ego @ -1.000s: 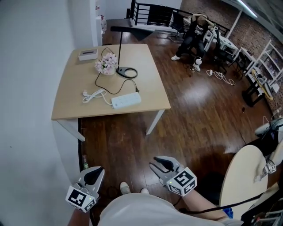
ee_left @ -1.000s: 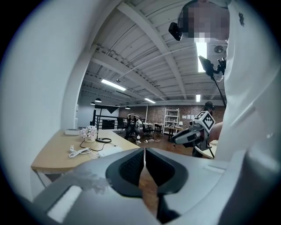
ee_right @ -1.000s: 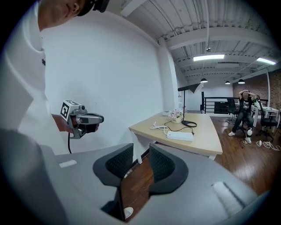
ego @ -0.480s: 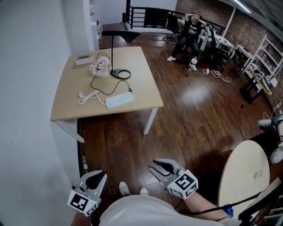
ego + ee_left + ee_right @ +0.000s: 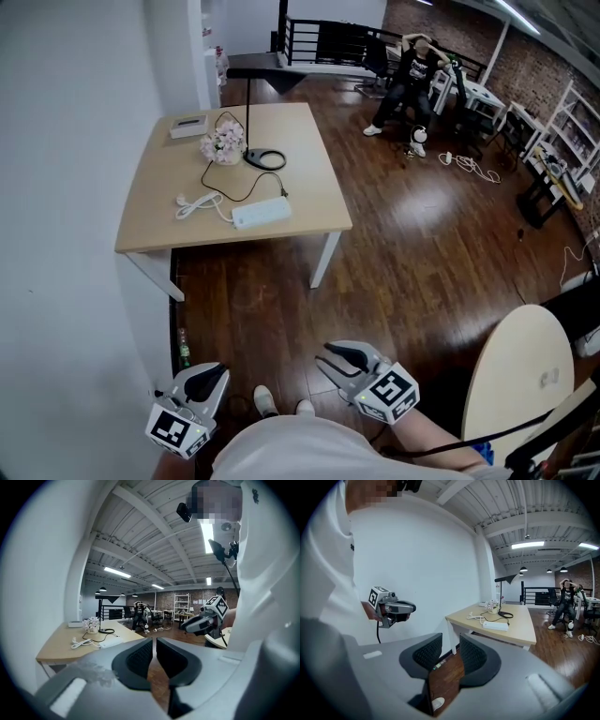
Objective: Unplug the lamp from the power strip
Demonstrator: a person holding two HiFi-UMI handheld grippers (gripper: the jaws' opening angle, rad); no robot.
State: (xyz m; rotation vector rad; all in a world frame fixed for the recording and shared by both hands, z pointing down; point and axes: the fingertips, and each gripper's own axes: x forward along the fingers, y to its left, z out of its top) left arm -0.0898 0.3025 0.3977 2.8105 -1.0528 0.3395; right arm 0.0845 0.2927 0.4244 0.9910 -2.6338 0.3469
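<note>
1. Left tool (image 5: 209,375) hangs low by the person's waist, jaws all but closed on nothing. The right tool (image 5: 334,354) sits beside it with a narrow gap, also empty.
2. Both are well short of the surface (image 5: 314,183).
3. The power strip (image 5: 262,215) lies far ahead, between the two tools' lines. Its long axis runs left to right, and the lamp's plug (image 5: 284,195) is at its right end, so the right tool looks better placed.
4. The lamp (image 5: 266,159) stands farther back.
5. Against half a second ago, the tools have barely moved and the view has drifted only slightly.
</note>
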